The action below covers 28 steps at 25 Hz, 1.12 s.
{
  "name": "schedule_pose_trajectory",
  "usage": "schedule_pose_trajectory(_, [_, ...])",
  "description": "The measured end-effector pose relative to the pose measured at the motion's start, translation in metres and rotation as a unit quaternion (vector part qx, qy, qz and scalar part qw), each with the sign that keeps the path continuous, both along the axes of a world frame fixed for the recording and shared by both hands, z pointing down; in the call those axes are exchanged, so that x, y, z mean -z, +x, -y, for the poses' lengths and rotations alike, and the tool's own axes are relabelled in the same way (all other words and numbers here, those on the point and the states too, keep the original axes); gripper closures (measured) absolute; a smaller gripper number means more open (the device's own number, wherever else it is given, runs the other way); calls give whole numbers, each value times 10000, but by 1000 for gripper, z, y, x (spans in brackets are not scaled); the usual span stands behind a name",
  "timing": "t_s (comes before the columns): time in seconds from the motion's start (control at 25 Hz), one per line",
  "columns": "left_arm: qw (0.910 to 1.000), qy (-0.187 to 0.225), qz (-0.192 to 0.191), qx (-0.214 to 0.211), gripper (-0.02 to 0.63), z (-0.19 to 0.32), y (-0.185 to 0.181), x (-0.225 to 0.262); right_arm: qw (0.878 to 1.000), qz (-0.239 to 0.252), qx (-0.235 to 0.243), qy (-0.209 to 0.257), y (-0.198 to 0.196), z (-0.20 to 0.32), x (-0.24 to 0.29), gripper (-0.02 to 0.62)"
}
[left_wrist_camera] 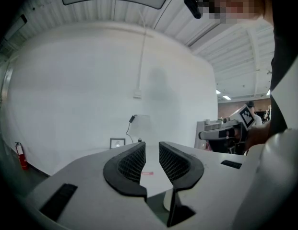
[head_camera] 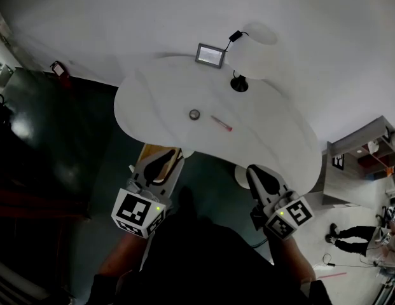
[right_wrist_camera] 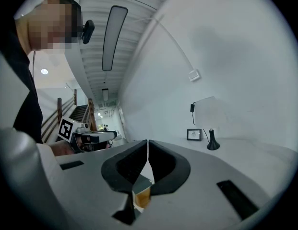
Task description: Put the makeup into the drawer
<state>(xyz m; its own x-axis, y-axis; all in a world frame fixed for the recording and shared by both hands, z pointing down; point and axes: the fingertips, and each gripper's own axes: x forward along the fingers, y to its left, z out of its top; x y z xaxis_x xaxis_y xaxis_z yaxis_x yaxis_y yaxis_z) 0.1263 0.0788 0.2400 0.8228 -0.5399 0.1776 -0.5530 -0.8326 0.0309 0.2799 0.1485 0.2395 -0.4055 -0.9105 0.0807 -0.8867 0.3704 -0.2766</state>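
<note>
A thin pink makeup stick (head_camera: 221, 123) lies on the white rounded table (head_camera: 273, 138), near its middle, with a small round pot (head_camera: 194, 114) just to its left. They lie apart. At the far edge of the table stand a small picture frame (head_camera: 210, 54) and, to its right, a lamp (head_camera: 250, 61) with a white shade on a dark base.

Under the near edge of the table, on the left, a tan drawer (head_camera: 150, 150) stands open. The left gripper (head_camera: 163, 161) hangs over it with its jaws parted a little and nothing between them. In the left gripper view the makeup stick shows through the gap, far off on the table.

The right gripper (head_camera: 254, 171) is at the near edge of the table, to the right, its jaws pressed together and empty. Both grippers are well short of the makeup.
</note>
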Motion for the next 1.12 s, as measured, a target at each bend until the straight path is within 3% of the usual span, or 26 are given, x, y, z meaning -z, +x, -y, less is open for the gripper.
schedule_pose_trajectory(0.4, [9998,-104,-1,-163,511,89,-13,-13,9988,-366,248,-202,-25,104,-8,577])
schedule_pose_trajectory(0.68, [10000,-78,55,-22,511,127,-39,-25,9946,-734,556,-484,-49,152,-23,577])
schedule_pose_trajectory(0.92, [9994,-239,-8,263,511,143,-57,-39,9861,-984,947,-943,-61,188,-49,577])
schedule_pose_trajectory(1.12, [9978,-327,-16,575,511,157,-68,-42,9717,-1290,1487,-1309,-71,216,-78,575])
